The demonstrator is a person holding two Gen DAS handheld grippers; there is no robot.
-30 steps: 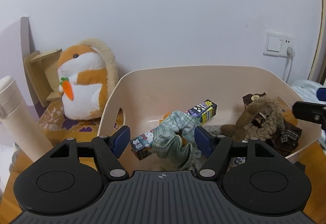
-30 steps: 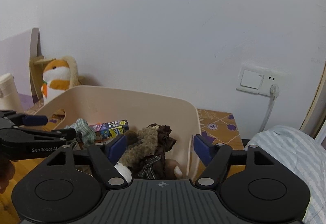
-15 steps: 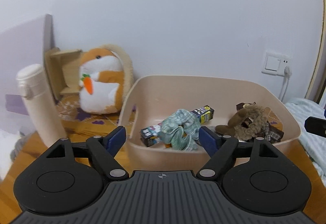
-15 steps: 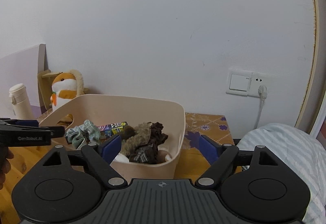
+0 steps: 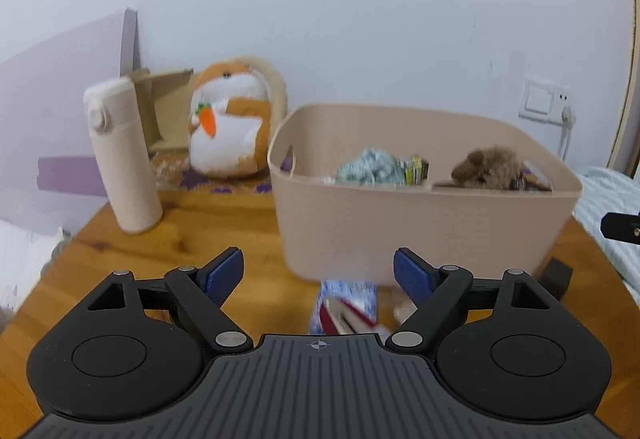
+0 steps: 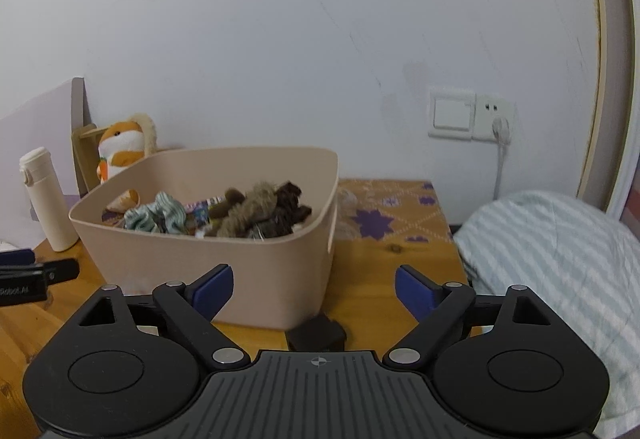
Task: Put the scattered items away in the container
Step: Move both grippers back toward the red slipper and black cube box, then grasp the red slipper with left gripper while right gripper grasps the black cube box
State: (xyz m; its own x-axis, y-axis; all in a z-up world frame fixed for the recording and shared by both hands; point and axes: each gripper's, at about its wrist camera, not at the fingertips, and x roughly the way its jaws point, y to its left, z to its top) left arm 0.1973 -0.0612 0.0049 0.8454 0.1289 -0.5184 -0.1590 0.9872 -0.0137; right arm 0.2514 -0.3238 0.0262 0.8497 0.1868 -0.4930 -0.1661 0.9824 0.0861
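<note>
Beige plastic bin (image 5: 424, 223) already holds our green scrunchie (image 5: 370, 167), printed box (image 5: 416, 169) and brown plush (image 5: 486, 167). We judge two things remain at the table's front edge: a blue packet (image 5: 346, 305) and a black block (image 6: 316, 333). Left gripper (image 5: 319, 273) and right gripper (image 6: 314, 289) are spread apart, empty.

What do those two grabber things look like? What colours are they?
Both look alike. The left gripper and right gripper each have black plastic arms with silver screws, round black discs on both sides, a ribbed grey body with a small crosshair mark, and blue pads on the fingertips. White lettering shows on the left one's side, too blurred to read fully.
</note>
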